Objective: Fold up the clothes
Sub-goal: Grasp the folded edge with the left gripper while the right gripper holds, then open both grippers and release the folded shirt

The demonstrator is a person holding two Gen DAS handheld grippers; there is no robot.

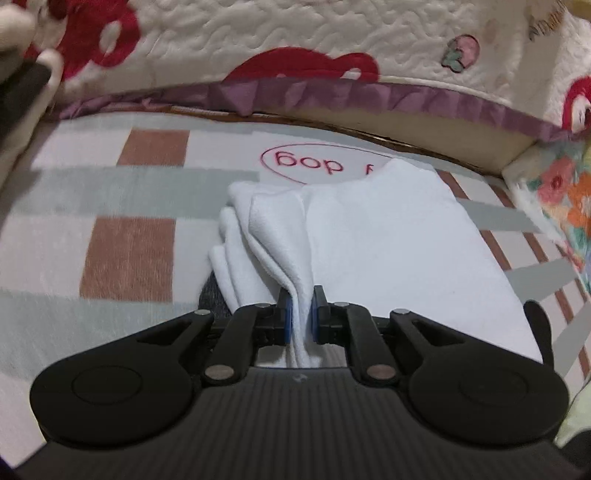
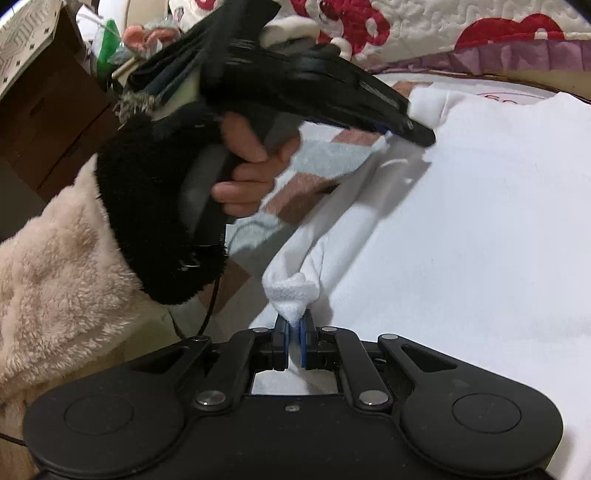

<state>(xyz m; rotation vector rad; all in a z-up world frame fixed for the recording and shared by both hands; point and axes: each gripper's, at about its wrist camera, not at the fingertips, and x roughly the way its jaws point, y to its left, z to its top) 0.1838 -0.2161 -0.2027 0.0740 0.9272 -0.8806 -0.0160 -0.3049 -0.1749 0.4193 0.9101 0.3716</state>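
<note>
A white garment (image 1: 388, 240) lies spread on a checked blanket (image 1: 129, 251), with bunched folds along its left edge. My left gripper (image 1: 301, 314) is shut on one of those folds, and the cloth runs between the blue pads (image 1: 288, 321). In the right wrist view the same garment (image 2: 461, 221) fills the right side. My right gripper (image 2: 294, 332) is shut on a pinched white corner of it. Farther back, a hand (image 2: 247, 177) holds the left gripper (image 2: 415, 131) at the garment's far edge.
A cream quilt (image 1: 295, 33) with red shapes and a purple frill rises behind the blanket. A floral cloth (image 1: 565, 192) lies at the right. A fluffy beige sleeve (image 2: 55, 277) with a black cuff and a brown cardboard box (image 2: 48, 118) fill the left.
</note>
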